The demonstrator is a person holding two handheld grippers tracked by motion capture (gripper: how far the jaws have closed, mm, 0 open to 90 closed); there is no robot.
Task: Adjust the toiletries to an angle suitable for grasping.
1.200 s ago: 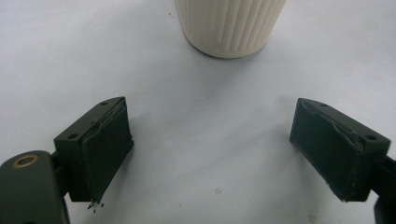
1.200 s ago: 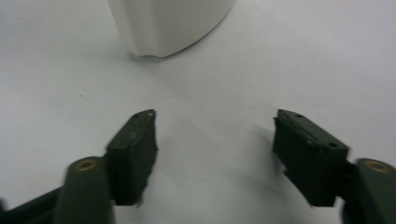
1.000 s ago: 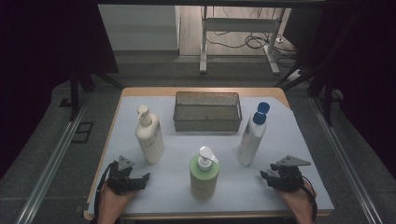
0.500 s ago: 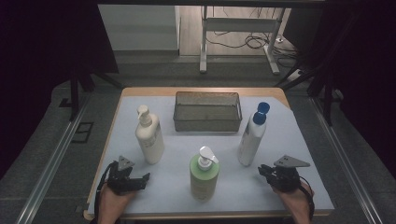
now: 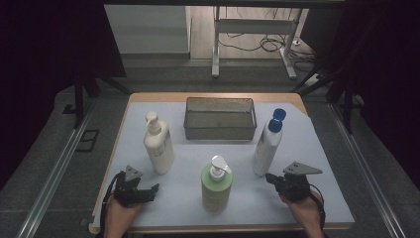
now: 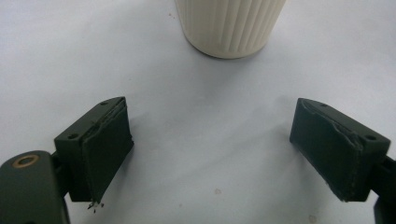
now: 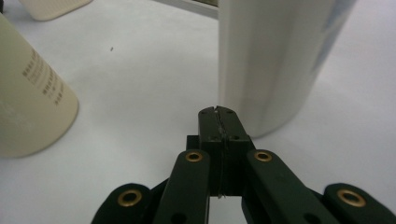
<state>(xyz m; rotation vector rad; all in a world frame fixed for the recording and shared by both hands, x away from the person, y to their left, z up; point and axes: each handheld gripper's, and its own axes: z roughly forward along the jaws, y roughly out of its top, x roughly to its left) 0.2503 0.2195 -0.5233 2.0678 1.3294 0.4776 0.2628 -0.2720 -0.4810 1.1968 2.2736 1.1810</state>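
Observation:
On the white table cover stand three bottles: a cream pump bottle (image 5: 158, 146) at the left, a green pump bottle (image 5: 216, 186) in front at the middle, and a white bottle with a blue cap (image 5: 268, 144) at the right. My left gripper (image 5: 154, 189) rests near the front left, open and empty, with the cream bottle's ribbed base (image 6: 231, 25) just ahead of it. My right gripper (image 5: 268, 176) sits at the front right; its jaws have just been closing and now meet with nothing between them (image 7: 218, 112), close to the foot of the white bottle (image 7: 275, 56).
A grey wire-mesh basket (image 5: 220, 130) stands at the back middle of the table. The green bottle's side (image 7: 28, 107) lies to the left in the right gripper view. The table's wooden edge (image 5: 213, 96) runs along the back.
My right gripper's jaws have gone from apart to pressed together, and that hand has shifted left and slightly forward toward the white bottle. The left hand has stayed put.

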